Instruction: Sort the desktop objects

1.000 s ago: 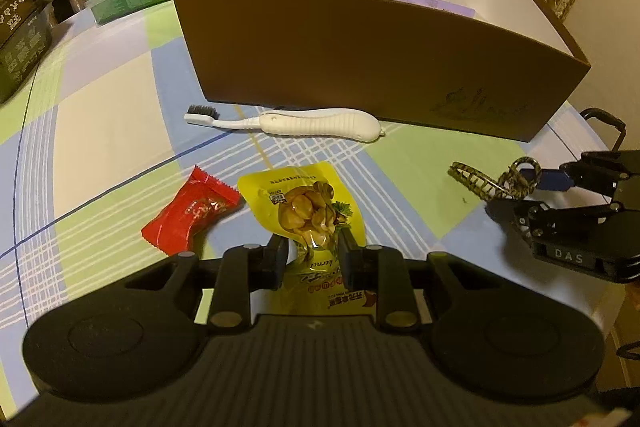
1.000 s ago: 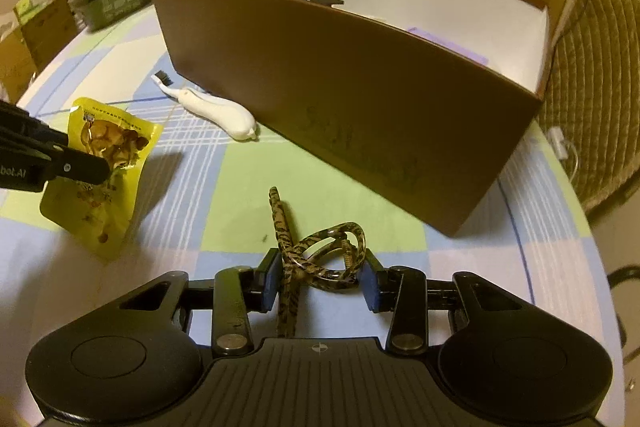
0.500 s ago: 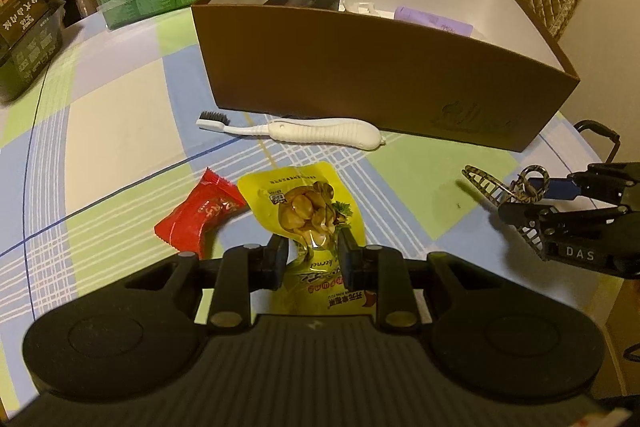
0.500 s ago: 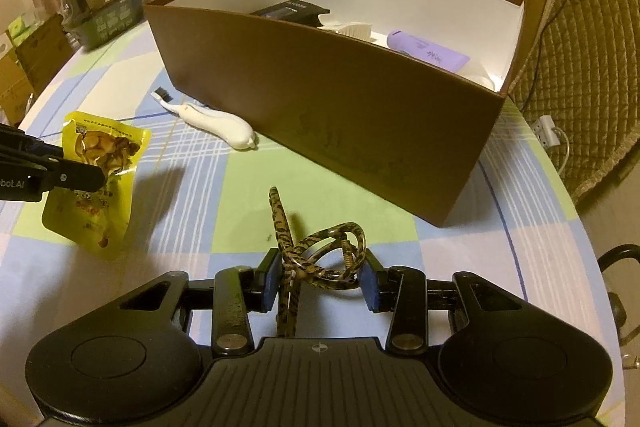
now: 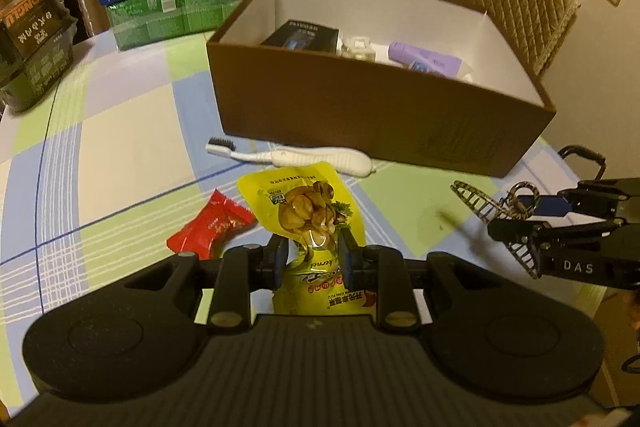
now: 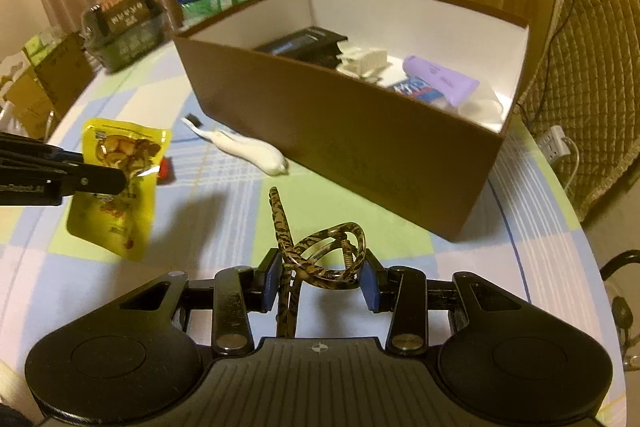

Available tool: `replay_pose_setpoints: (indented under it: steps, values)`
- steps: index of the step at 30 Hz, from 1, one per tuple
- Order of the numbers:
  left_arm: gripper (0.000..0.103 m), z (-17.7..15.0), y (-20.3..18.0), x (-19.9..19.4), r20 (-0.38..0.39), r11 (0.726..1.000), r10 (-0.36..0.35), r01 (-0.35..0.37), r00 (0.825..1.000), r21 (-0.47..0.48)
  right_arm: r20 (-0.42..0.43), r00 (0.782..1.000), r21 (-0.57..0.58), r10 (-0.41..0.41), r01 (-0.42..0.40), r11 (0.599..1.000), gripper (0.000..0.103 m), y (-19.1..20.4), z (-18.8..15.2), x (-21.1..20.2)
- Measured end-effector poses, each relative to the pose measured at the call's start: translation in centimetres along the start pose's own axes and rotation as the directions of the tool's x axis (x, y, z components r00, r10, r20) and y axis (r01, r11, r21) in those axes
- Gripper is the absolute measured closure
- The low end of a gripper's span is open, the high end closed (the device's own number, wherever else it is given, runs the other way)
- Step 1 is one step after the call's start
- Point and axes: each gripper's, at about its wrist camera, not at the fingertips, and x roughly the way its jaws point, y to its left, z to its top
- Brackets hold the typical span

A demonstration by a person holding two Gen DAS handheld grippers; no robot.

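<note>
In the left wrist view, a red candy [image 5: 210, 229] and toothbrush [image 5: 296, 157] lie unsorted at centre-left, the left gripper [image 5: 312, 257] pinches a yellow snack pouch [image 5: 308, 207], the partly filled box [image 5: 360, 107] waits above, and the right gripper [image 6: 320, 277] clamps a hair claw [image 6: 320, 255].

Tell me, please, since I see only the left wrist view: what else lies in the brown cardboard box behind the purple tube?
Observer: The right wrist view shows a blue-and-white packet beside the purple tube in the brown cardboard box.
Operator: Is the leopard-print hair claw held firmly?
Observer: The right gripper has its blue pads closed on the leopard-print hair claw.
Operator: Is my yellow snack pouch off the table?
Observer: Yes, the yellow snack pouch hangs from the left gripper above the checked tablecloth.
</note>
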Motion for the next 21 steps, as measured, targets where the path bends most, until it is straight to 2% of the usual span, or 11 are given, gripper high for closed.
replay_pose_setpoints:
  steps: [9,21]
  values:
    - [0.081,1.8,-0.2,-1.9,0.076,1.0,-0.025,0.025,0.997,-0.003,0.061,0.997,-0.004,0.055,-0.055,0.998,0.065,0.8,2.2,-2.6]
    - [0.081,5.6,-0.6,-3.1,0.165,0.998,-0.054,0.055,0.985,-0.001,0.161,0.986,0.007,0.051,-0.052,0.999,0.065,-1.1,6.3,-4.8]
